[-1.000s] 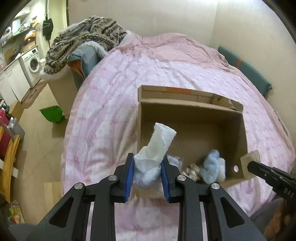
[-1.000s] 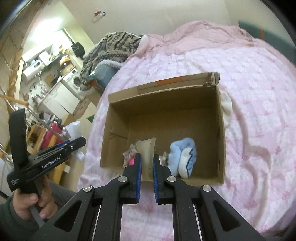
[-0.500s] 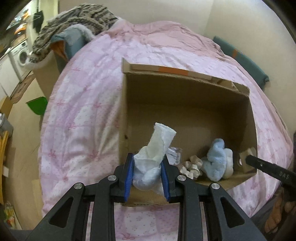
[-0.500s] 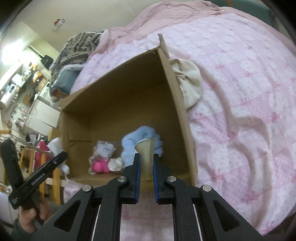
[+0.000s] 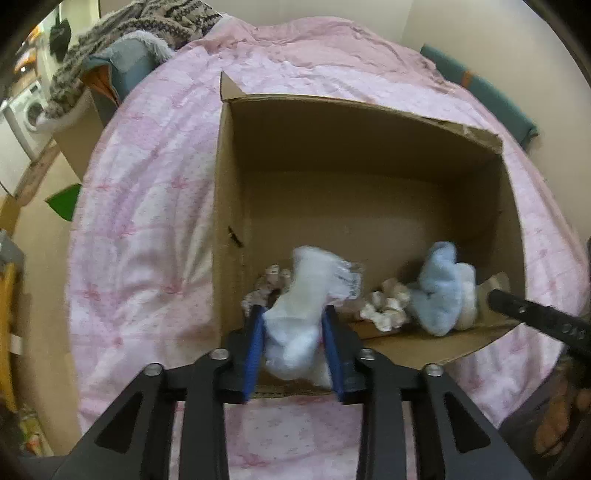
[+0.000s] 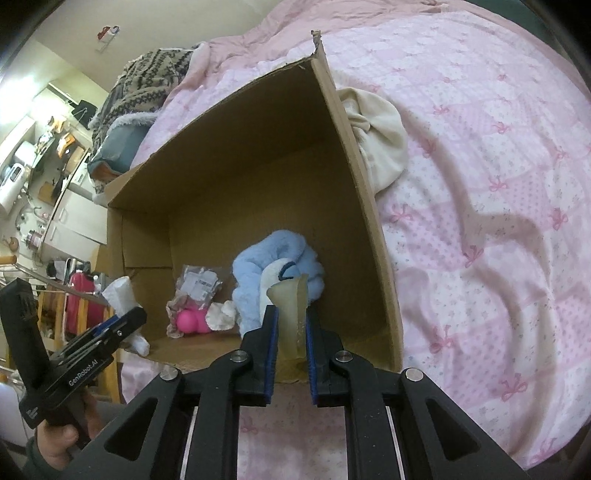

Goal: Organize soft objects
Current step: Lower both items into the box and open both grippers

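An open cardboard box [image 5: 369,122] [image 6: 236,122] lies on the pink bed. My left gripper [image 5: 293,317] is shut on a white soft bundle [image 5: 295,325] over the box's near left corner. My right gripper [image 6: 290,325] is shut on a thin beige soft piece [image 6: 290,314] over the box's near right edge. Inside the box lie a light blue plush [image 5: 439,291] [image 6: 277,258], a white scrunchie [image 5: 384,306], a pink toy [image 6: 190,321] and a clear packet [image 6: 195,286].
A cream cloth [image 6: 376,129] lies on the pink quilt [image 6: 480,184] against the box's right wall. A patterned blanket [image 5: 140,22] is piled at the bed's far left. The floor and a washing machine [image 5: 27,110] lie left of the bed.
Both grippers have moved closer to the box, with the same things held. The white bundle has tipped and blurred over the box's near edge.
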Action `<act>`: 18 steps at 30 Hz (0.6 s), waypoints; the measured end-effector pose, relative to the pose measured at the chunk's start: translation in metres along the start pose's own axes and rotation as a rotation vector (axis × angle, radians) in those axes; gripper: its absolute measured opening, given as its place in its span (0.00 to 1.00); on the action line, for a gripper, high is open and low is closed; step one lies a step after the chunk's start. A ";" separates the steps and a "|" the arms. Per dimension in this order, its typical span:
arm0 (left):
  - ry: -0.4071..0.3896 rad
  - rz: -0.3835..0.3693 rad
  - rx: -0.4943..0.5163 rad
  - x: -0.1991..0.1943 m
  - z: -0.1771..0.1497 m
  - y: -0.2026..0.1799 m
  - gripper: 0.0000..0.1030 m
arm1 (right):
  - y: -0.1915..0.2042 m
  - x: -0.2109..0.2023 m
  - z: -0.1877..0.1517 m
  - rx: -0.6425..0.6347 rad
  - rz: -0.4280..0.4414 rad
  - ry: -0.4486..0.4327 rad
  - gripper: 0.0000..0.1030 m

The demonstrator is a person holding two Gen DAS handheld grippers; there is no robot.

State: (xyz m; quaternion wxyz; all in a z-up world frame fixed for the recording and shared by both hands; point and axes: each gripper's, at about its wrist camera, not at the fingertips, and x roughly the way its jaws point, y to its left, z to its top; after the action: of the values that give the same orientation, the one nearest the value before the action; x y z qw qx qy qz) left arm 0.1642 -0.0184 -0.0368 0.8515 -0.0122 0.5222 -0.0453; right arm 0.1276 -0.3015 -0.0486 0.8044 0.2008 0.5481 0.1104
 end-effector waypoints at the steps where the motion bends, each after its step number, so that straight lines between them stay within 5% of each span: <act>1: -0.004 0.008 0.012 -0.001 -0.001 -0.002 0.38 | 0.002 0.000 0.001 -0.001 -0.004 0.002 0.19; 3: -0.011 0.016 0.032 -0.002 -0.002 -0.006 0.53 | 0.004 0.000 0.001 -0.006 -0.015 -0.004 0.20; 5: -0.021 0.011 0.041 -0.004 -0.003 -0.008 0.56 | 0.005 -0.001 0.001 -0.011 -0.014 -0.005 0.22; 10: -0.042 -0.001 0.056 -0.012 -0.002 -0.013 0.57 | 0.008 -0.005 0.001 -0.015 0.007 -0.025 0.31; 13: -0.088 0.051 0.051 -0.019 -0.002 -0.011 0.58 | 0.010 -0.012 0.000 -0.011 0.034 -0.059 0.57; 18: -0.147 0.090 0.020 -0.039 -0.004 -0.004 0.58 | 0.014 -0.023 -0.002 -0.027 0.033 -0.097 0.61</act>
State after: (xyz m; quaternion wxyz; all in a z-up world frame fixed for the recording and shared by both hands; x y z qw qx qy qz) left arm 0.1432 -0.0186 -0.0036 0.8889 0.0163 0.4577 -0.0113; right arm 0.1182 -0.2974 -0.0235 0.8307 0.2041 0.5037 0.1209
